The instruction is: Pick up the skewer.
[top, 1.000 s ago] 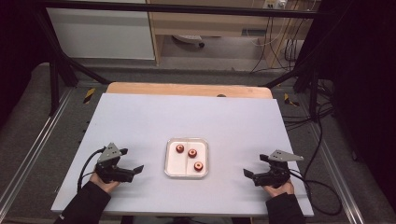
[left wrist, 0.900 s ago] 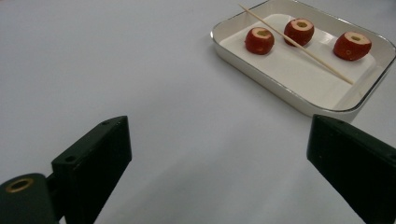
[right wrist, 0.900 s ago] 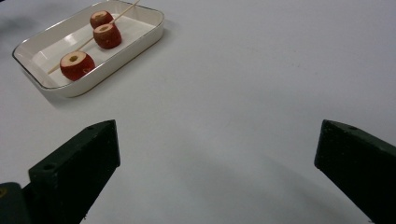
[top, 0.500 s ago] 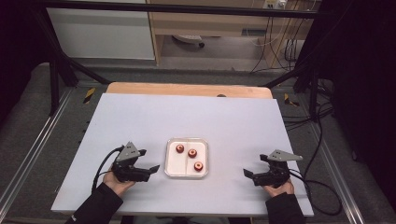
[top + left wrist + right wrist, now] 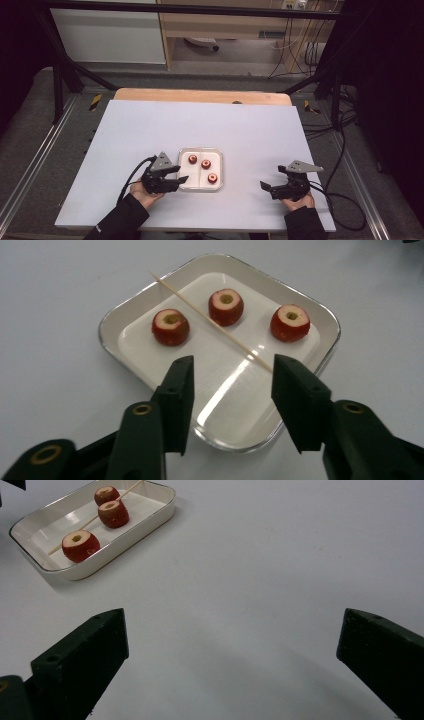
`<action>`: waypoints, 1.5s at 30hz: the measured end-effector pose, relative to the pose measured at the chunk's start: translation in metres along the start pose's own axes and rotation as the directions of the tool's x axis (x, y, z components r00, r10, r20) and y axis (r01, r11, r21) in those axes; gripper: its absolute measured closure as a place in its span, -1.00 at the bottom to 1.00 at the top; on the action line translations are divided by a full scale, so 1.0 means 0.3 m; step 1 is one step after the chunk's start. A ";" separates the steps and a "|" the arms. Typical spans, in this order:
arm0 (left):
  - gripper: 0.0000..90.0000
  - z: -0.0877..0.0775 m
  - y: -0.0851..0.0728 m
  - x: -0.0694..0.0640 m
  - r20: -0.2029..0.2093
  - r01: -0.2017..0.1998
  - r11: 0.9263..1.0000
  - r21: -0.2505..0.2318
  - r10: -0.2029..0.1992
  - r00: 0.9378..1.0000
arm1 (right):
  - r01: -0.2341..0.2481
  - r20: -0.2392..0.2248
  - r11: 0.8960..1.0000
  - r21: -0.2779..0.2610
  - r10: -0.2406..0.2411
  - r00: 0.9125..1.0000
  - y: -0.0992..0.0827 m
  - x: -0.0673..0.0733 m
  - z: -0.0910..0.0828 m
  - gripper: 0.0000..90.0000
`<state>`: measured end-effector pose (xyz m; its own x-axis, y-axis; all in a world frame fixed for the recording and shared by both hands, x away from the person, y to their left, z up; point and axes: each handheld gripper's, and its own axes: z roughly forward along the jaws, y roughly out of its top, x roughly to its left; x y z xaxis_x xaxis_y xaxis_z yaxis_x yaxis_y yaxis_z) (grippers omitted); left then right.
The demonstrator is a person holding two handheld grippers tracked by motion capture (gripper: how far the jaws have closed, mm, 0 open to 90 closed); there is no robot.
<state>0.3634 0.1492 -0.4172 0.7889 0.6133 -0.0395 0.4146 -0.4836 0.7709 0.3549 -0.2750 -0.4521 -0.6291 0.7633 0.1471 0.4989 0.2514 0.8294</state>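
1. A shallow white tray (image 5: 201,186) with a thin metallic rim sits near the front middle of the pale table (image 5: 250,130), seen from the high view.
2. Inside the tray lie three red cored fruit pieces (image 5: 226,306), each with a pale cut top and a hole at its centre, spaced apart in a loose row.
3. A thin wooden skewer (image 5: 210,320) lies slantwise across the tray, one tip resting over the rim, passing between the left fruit piece and the middle one.
4. The left gripper (image 5: 230,385) hangs over the tray's near edge, its jaws just closing and now about half apart, with nothing pinched; the skewer's near end runs up to the inner edge of one jaw, and whether they touch cannot be told.
5. The right gripper (image 5: 267,186) rests well apart from the tray on bare table, jaws spread wide and holding nothing.
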 end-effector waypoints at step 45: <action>0.99 0.174 0.030 -0.056 0.047 -0.003 0.992 0.129 -0.003 0.999 | 0.008 0.001 1.000 0.010 -0.009 1.000 -0.002 0.000 0.003 -0.98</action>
<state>0.3776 0.1019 -0.4428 0.8081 0.5847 -0.0717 0.4672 -0.5619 0.6827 0.3552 -0.2745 -0.4530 -0.6325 0.7620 0.1393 0.4992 0.2635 0.8254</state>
